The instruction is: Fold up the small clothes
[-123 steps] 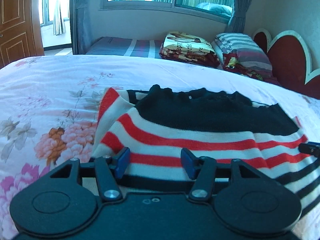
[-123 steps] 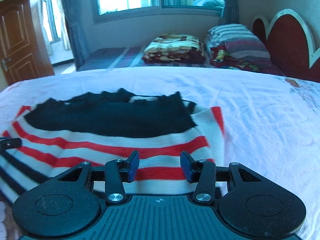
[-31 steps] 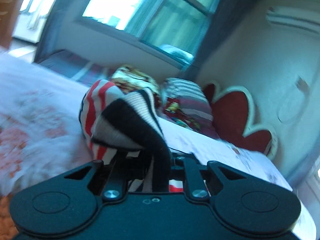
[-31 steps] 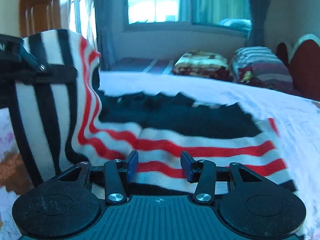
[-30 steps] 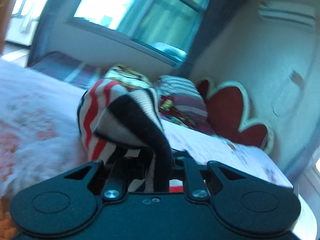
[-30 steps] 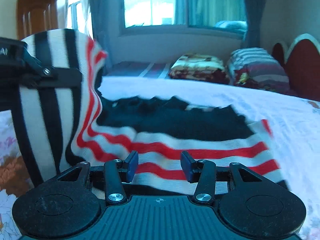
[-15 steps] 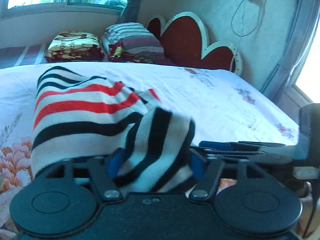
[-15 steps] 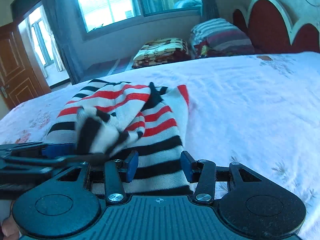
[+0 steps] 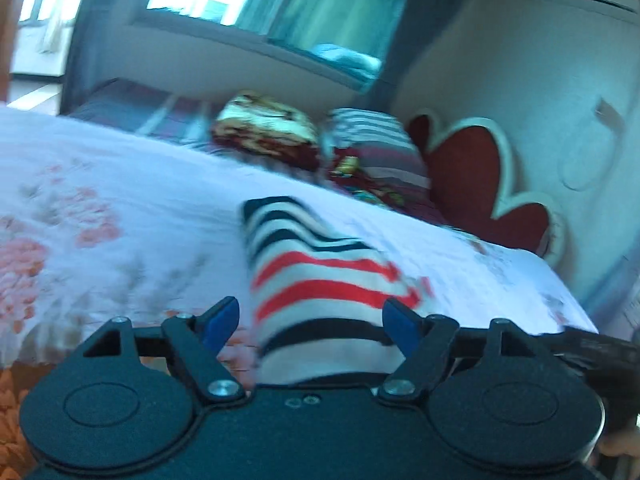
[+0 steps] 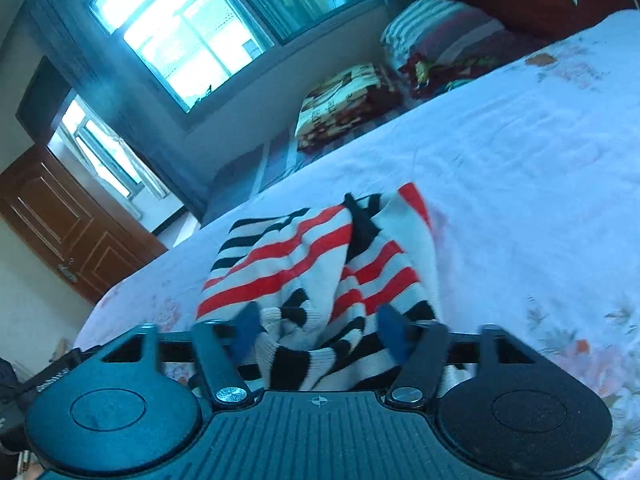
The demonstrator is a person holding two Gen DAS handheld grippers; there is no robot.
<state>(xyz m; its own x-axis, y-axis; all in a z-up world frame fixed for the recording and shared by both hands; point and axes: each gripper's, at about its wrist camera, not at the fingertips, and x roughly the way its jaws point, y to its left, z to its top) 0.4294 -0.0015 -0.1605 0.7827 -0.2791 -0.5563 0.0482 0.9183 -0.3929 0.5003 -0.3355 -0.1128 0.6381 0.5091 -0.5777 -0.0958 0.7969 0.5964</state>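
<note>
Item: my red, black and white striped knit garment [image 10: 320, 272], folded in a rumpled heap, frame centre, on floral bed sheet [image 10: 520, 168]. My left claw [image 9: 310, 322] released; my right claw [image 10: 320, 330] just opened, released.

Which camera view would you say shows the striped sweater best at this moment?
The right wrist view: the striped sweater shows its folded layers and rumpled near edge fairly sharply. The left wrist view shows only one blurred folded side.

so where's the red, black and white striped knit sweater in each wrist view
Left wrist view: the red, black and white striped knit sweater lies folded, centre to lower centre, running up from between the open left claw.
Right wrist view: lower centre, bunched on the bed between the open right claw.
Shared landmark: the brown and cream patterned pillow under the window.
</note>
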